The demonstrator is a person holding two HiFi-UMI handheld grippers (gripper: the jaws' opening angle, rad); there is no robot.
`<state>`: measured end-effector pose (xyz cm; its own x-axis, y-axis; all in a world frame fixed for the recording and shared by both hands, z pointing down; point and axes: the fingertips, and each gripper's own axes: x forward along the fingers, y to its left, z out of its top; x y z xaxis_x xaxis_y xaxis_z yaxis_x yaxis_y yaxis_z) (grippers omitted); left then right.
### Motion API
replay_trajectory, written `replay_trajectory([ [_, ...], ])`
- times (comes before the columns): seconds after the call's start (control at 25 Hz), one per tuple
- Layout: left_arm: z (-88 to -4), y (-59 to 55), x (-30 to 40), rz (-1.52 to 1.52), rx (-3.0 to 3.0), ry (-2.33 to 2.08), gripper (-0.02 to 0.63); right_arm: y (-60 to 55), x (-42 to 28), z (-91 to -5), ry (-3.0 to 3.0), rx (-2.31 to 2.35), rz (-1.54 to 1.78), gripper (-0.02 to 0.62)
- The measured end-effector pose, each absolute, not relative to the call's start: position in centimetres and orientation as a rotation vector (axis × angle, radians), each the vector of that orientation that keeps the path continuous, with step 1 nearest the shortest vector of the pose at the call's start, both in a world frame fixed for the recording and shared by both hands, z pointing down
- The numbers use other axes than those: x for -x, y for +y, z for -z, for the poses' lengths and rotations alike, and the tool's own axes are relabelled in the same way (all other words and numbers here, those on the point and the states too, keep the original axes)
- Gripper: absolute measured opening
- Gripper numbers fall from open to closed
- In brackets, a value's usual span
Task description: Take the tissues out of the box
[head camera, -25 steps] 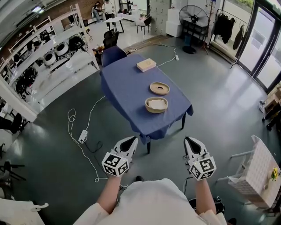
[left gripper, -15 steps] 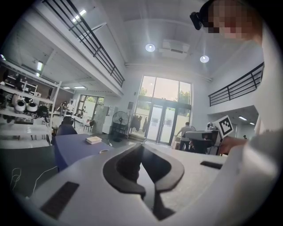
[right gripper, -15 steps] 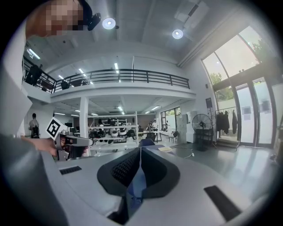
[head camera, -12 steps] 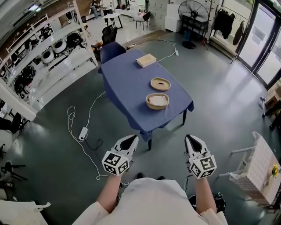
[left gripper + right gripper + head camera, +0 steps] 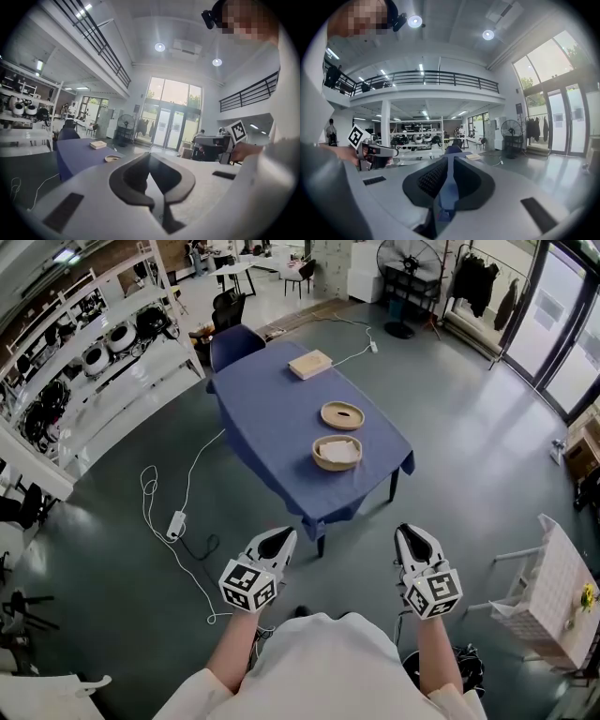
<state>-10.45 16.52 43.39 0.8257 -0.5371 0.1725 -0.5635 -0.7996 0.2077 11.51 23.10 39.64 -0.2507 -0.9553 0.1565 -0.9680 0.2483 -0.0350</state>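
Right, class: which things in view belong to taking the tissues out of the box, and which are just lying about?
Job: flat pale rectangular box; round tan bowl holding white sheets; second round tan bowl with a dark slot; blue-clothed table.
Lying about: black standing fan; white floor cable with power strip; dark blue chair.

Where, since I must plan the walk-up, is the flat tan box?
In the head view, the flat tan box lies at the far end of the blue table, toward its right edge, just beyond the farther round basket.
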Motion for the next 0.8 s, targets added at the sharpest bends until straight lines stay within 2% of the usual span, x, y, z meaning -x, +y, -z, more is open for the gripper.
replay_trajectory([
  [0.08, -43.6, 16.2, 10.9, -0.158, -2.758, -0.837, 0.008, 22.8, -11.1, -39.7, -2.396, -1.868, -0.191, 0.045],
  [0.12, -43.7, 16.0, 11.1, -0.159, -2.759, -0.831, 0.008, 22.7, -10.9, -39.8, -2.394, -1.876, -0.194, 0.066],
  [0.16, -43.8, 15.8, 11.2, -0.16, -2.76, -0.826, 0.008, 22.6, -10.7, -39.9, -2.391, -1.884, -0.197, 0.13],
  [0.2, -43.9, 15.7, 11.4, -0.161, -2.762, -0.819, 0.008, 22.5, -10.6, -39.9, -2.386, -1.892, -0.2, 0.143],
  [0.8, -45.0, 13.6, 12.9, -0.177, -2.772, -0.74, 0.008, 21.9, -8.4, -41.3, -2.341, -1.938, -0.244, 0.115],
])
